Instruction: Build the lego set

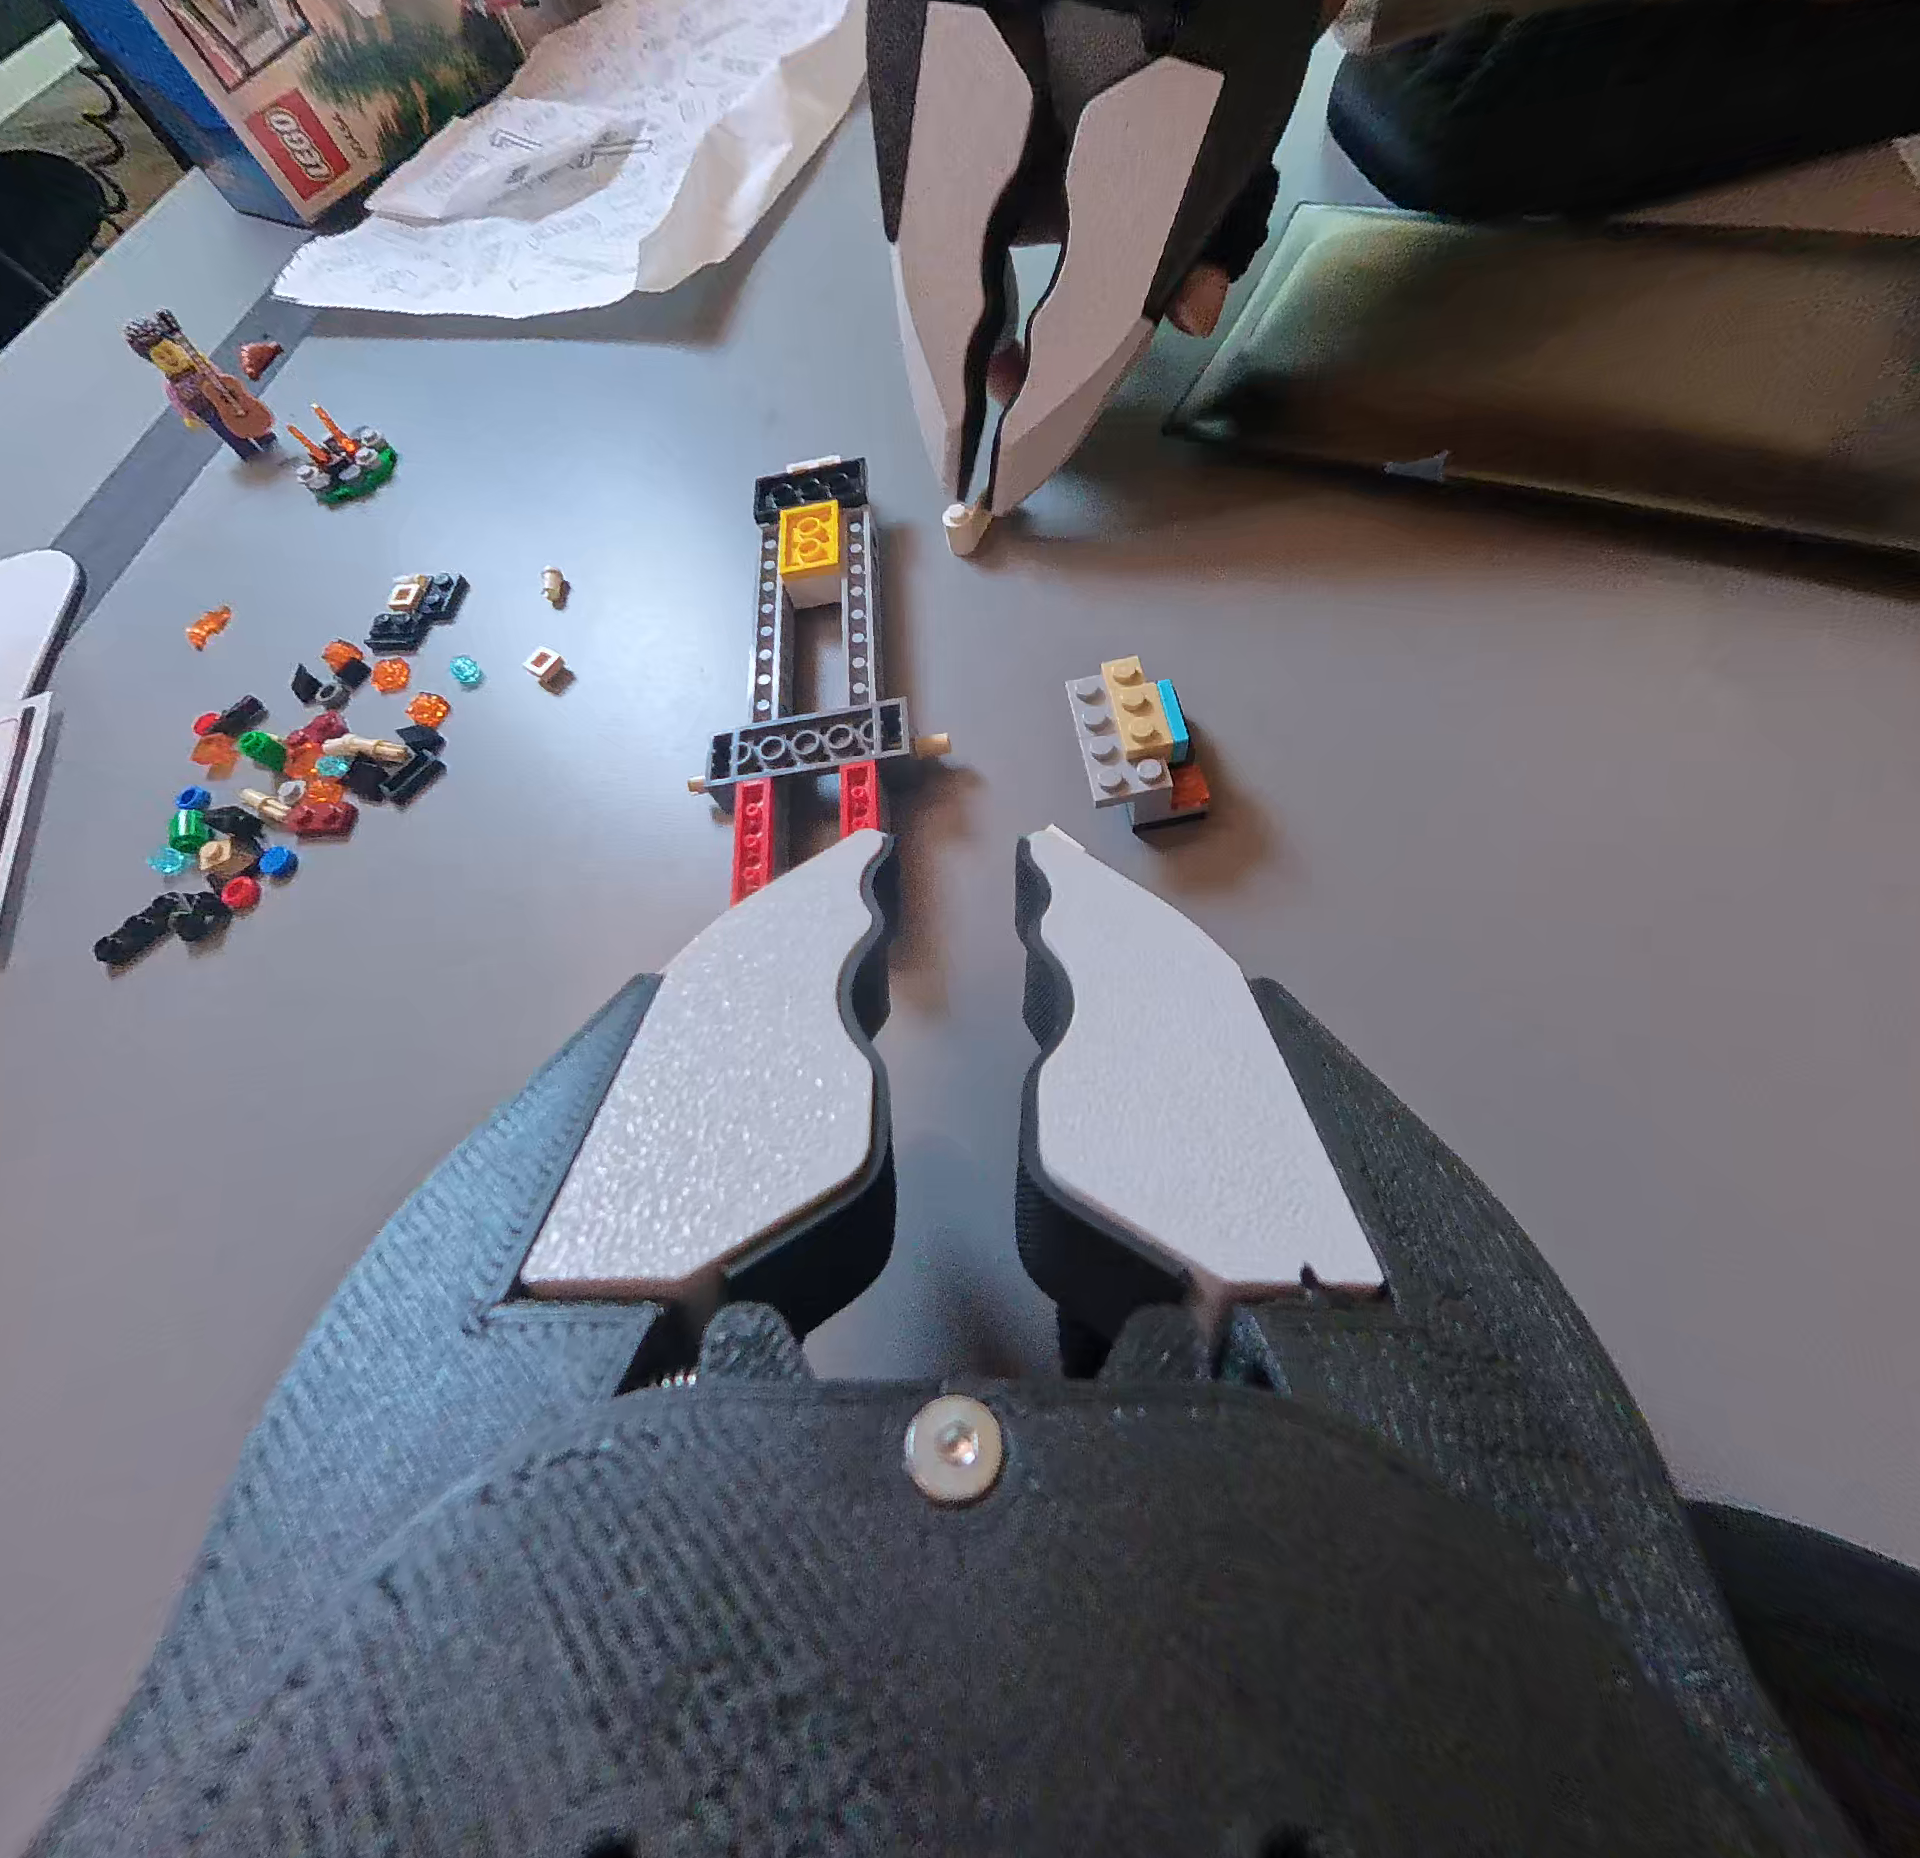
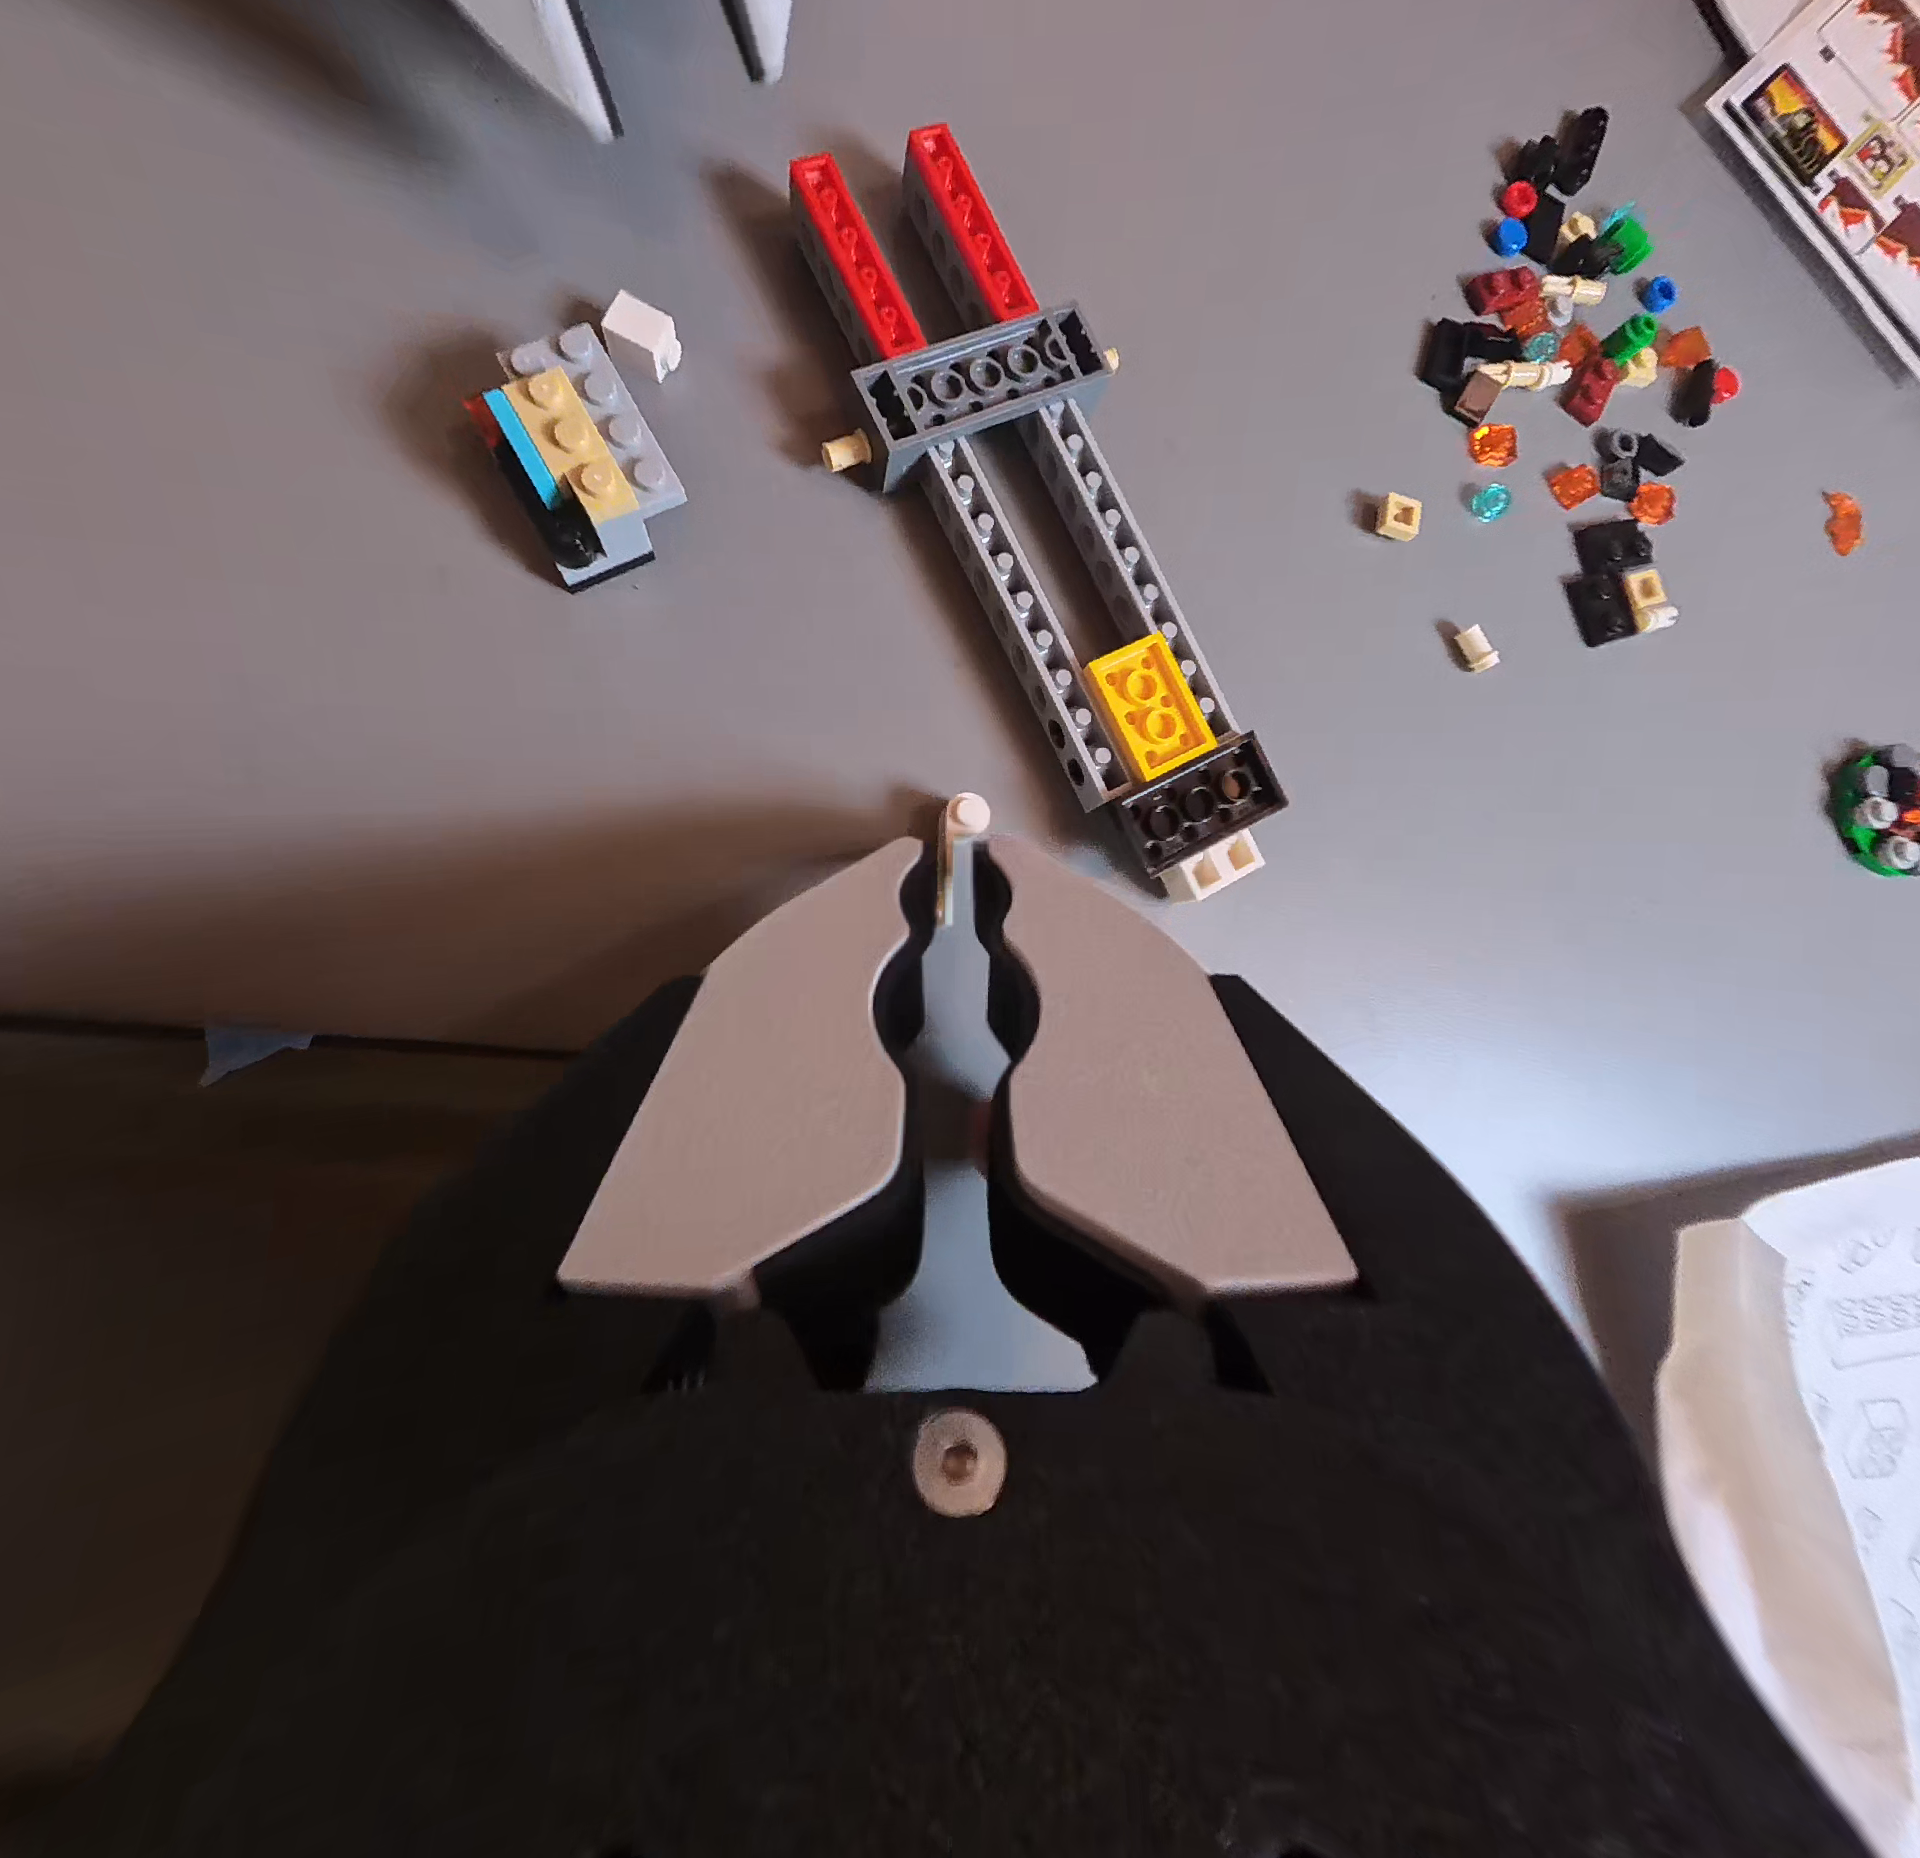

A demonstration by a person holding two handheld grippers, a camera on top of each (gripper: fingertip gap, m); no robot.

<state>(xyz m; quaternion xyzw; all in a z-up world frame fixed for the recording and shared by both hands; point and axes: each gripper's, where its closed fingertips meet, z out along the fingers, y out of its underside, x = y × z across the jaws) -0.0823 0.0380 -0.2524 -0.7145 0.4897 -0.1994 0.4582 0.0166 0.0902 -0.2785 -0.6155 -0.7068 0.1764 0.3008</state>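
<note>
Lego chassis, a long frame of two grey beams tipped with red, lies flat in the middle of the grey surface, square between both tools so either can reach it. The right gripper has its fingers clenched on a small cream peg, tip down and touching or nearly touching the surface just beside the frame's black end; holding it by the shank leaves the head free, probably so it can be pressed into a beam hole. The left gripper hovers at the red end with its fingers released and nothing between them, seemingly placed to steady the frame during insertion. A small grey, tan and blue sub-assembly waits near the frame. Loose pieces are heaped well apart on the other side, keeping the work area uncluttered. The minifigure and box stand farther off.
</note>
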